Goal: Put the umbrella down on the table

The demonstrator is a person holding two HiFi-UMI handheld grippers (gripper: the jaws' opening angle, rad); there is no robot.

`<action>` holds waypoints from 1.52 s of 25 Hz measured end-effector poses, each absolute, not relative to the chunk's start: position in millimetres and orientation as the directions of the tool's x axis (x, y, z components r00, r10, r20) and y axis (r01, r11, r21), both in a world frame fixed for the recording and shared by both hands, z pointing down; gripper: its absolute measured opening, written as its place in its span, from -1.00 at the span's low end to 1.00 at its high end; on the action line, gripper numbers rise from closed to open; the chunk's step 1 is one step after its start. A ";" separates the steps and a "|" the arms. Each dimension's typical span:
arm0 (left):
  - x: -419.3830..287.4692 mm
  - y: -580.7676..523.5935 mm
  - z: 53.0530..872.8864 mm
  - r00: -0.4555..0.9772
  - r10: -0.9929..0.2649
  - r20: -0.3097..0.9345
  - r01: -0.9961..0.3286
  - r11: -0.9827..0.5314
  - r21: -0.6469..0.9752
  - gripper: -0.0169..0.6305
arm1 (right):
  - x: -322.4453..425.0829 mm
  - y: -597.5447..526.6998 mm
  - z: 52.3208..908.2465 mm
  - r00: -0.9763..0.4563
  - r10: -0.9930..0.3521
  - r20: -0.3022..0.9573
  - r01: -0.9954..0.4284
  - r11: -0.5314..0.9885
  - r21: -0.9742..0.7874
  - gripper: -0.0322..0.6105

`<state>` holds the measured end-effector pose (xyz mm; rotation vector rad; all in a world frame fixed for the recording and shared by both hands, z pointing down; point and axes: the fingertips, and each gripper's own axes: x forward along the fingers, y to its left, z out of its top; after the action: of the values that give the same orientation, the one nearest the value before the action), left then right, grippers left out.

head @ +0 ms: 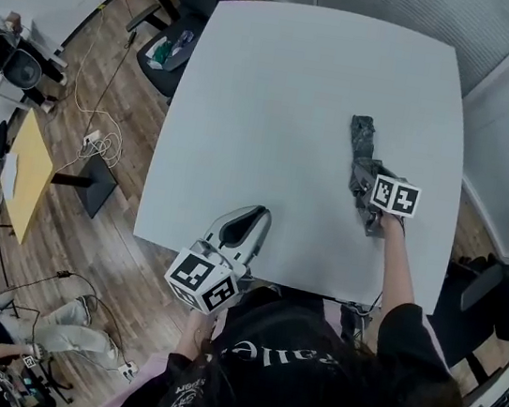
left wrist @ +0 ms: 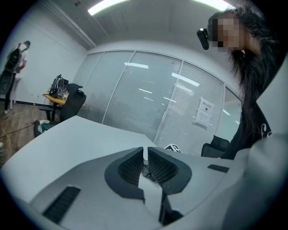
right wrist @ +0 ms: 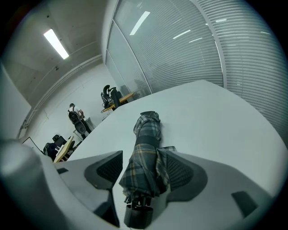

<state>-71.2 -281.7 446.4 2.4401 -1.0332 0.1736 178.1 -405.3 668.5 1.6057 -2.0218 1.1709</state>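
A folded grey plaid umbrella (head: 364, 153) lies flat on the pale grey table (head: 281, 88), right of its middle, handle end toward me. My right gripper (head: 369, 179) stands open astride the handle end. In the right gripper view the umbrella (right wrist: 146, 134) lies between the jaws of that gripper (right wrist: 147, 155); the left pad (right wrist: 108, 168) is clear of it and the right one sits beside the cloth. My left gripper (head: 250, 218) hovers over the table's near edge, shut and empty. Seen from its own camera, the left gripper (left wrist: 145, 155) has its pads nearly together with nothing between them.
A black office chair (head: 179, 40) stands at the table's far left corner, another chair (head: 500, 301) at the right. Cables (head: 97, 117), a yellow desk (head: 26, 178) and a seated person (head: 45, 337) are on the wooden floor to the left. Glass walls with blinds (right wrist: 189, 49) stand behind the table.
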 end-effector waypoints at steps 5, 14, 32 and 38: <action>-69.2 -273.4 444.1 0.724 -0.629 0.283 -0.686 -0.620 0.381 -0.81 | 174.7 -386.4 635.9 -0.337 -0.718 0.609 -0.903 0.064 -0.424 -0.01; -71.6 -246.7 432.7 0.765 -0.593 0.252 -0.642 -0.668 0.377 -0.81 | 129.9 -326.1 553.0 -0.431 -0.785 0.444 -0.851 0.190 -0.490 -0.04; -110.2 -138.9 427.6 0.816 -0.541 0.204 -0.575 -0.728 0.374 -0.81 | 42.4 -161.8 472.4 -0.451 -0.847 0.282 -0.817 0.264 -0.513 -0.51; -128.9 -105.7 425.0 0.827 -0.529 0.192 -0.560 -0.741 0.370 -0.81 | 10.7 -120.0 460.5 -0.454 -0.852 0.260 -0.810 0.273 -0.519 -0.66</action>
<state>-128.9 -105.7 425.0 2.5920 -0.8114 0.1028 10.7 -120.0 460.5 1.6752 -2.5610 0.9721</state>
